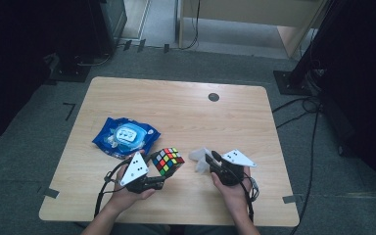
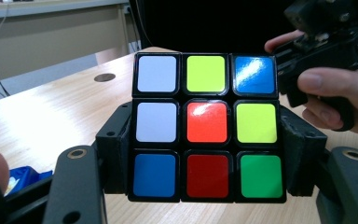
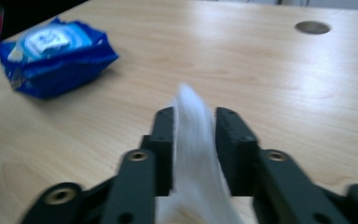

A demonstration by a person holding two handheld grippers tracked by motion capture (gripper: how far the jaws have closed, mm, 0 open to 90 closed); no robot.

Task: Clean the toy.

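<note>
High view shows the left gripper [image 1: 152,169] holding a cube [image 1: 168,161] just above the bench [image 1: 176,112], near its front edge, with the right gripper [image 1: 206,161] close beside it carrying a white wipe [image 1: 199,160]. Left gripper view has the cube [image 2: 206,128] clamped between the two fingers [image 2: 114,149], pads pressed on its left and right sides, a scrambled face turned to the camera. Right gripper view shows the wipe [image 3: 193,158] standing between the fingers [image 3: 233,144], which are partly spread; the wipe looks loosely caught and is blurred, so I cannot tell whether the pads press on it. A blue wipe pack [image 1: 125,136] lies on the bench behind the cube. The step in hand seems to be wiping the cube. To do it well, the right fingers should close firmly on the wipe before it touches the cube, or it may slip out. The left grip should stay square and steady while the wipe is drawn flat across one exposed face, with light pressure so that the layers do not twist.
</note>
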